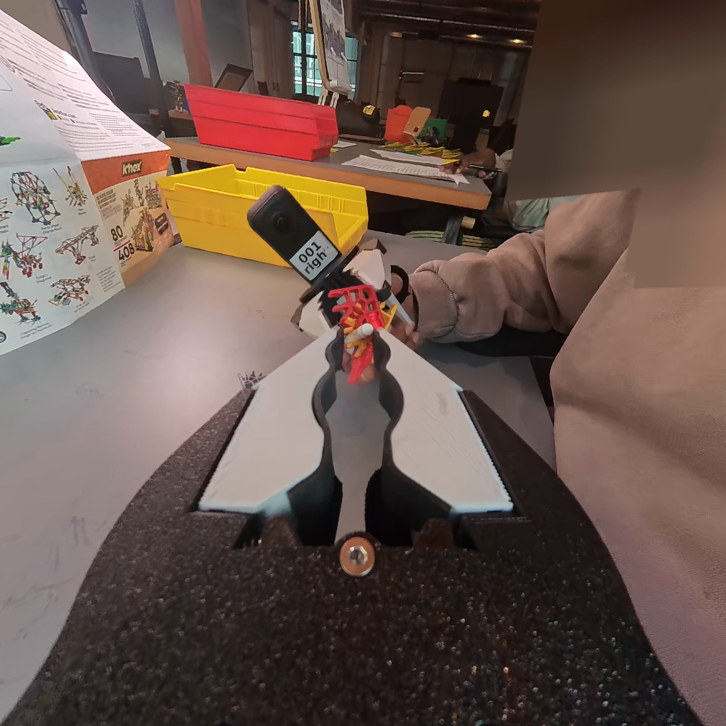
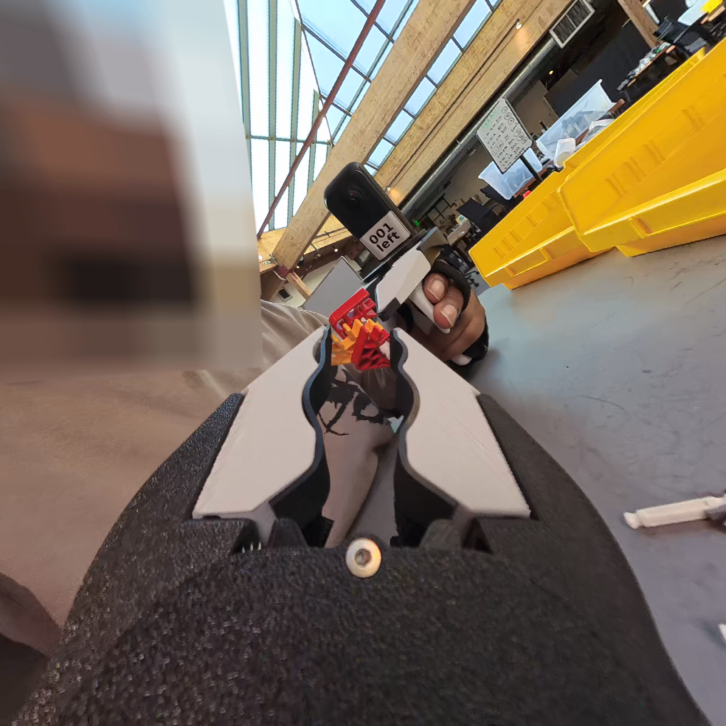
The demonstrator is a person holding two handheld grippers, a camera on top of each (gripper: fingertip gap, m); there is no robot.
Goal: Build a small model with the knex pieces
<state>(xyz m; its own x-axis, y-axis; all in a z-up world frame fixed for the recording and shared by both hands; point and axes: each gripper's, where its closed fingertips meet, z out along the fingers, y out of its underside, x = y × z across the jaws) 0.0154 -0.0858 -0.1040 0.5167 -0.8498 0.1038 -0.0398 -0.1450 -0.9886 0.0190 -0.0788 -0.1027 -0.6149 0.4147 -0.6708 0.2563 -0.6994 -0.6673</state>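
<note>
A small toy assembly of red, orange and yellow snap-together connectors with a white rod (image 1: 359, 332) is held between both grippers above the grey table (image 1: 157, 353). My left gripper (image 1: 357, 345) is shut on its lower red and orange part. My right gripper (image 2: 359, 349) is shut on the same assembly (image 2: 363, 345) from the opposite side. The right gripper's body and black camera (image 1: 290, 231) face me in the left wrist view. The left gripper's body and camera (image 2: 365, 212) show in the right wrist view, with a hand (image 2: 448, 310) on its handle.
A yellow bin (image 1: 255, 212) stands behind the grippers, also at right in the right wrist view (image 2: 613, 188). A toy box and leaflet (image 1: 78, 204) stand at far left. A red bin (image 1: 259, 121) sits on another table. A white rod (image 2: 675, 514) lies on the table. My left and right fingertips are right by each other.
</note>
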